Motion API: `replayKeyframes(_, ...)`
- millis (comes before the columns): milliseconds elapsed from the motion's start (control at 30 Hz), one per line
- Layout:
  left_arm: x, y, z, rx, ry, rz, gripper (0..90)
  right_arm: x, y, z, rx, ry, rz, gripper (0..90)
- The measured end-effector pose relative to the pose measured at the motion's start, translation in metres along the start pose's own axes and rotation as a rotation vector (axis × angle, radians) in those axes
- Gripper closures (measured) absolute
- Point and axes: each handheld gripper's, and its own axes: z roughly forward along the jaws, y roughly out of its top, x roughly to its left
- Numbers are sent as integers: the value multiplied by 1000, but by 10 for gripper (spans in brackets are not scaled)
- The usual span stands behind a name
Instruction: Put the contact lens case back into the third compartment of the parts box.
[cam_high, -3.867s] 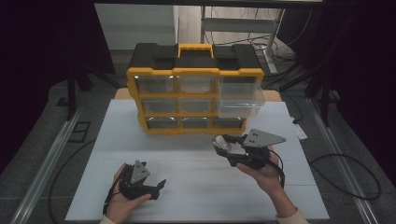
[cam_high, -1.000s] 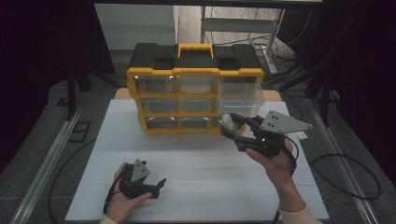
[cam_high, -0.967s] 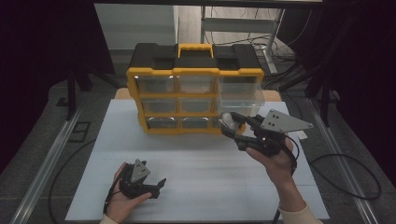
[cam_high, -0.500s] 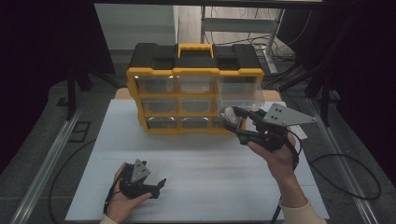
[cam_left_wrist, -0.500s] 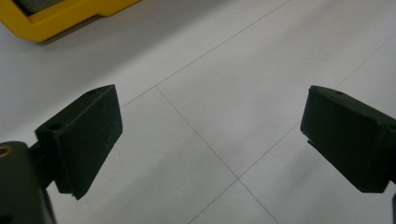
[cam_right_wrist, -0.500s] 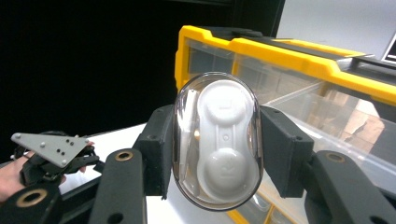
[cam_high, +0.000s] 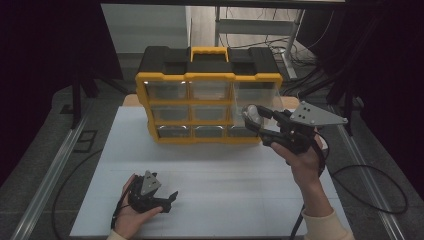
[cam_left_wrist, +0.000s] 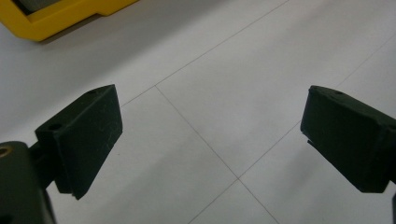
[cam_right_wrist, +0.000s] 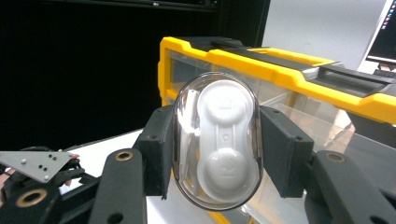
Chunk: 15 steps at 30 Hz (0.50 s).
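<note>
Right gripper view: your right gripper (cam_right_wrist: 217, 140) is clamping a clear oval case (cam_right_wrist: 218, 140) beside the yellow drawer organizer's (cam_high: 210, 107) right side; smooth plastic risks slipping or clipping the frame. Your left gripper (cam_high: 167, 198) is resting wide, holding nothing.

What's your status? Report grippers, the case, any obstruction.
Right gripper shut on clear oval case, raised beside yellow drawer organizer. Left gripper open, low over white table. Nothing in the way.

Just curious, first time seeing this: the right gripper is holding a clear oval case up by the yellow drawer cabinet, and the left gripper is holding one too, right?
Not quite. The left gripper holds nothing: the left gripper view shows its jaws open over the bare white table. The rest is right.
</note>
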Motion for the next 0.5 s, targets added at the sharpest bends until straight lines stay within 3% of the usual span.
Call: replayKeyframes(500, 1, 0, 0, 1, 1, -3, 61, -10, 10, -3, -20, -41, 12, 494)
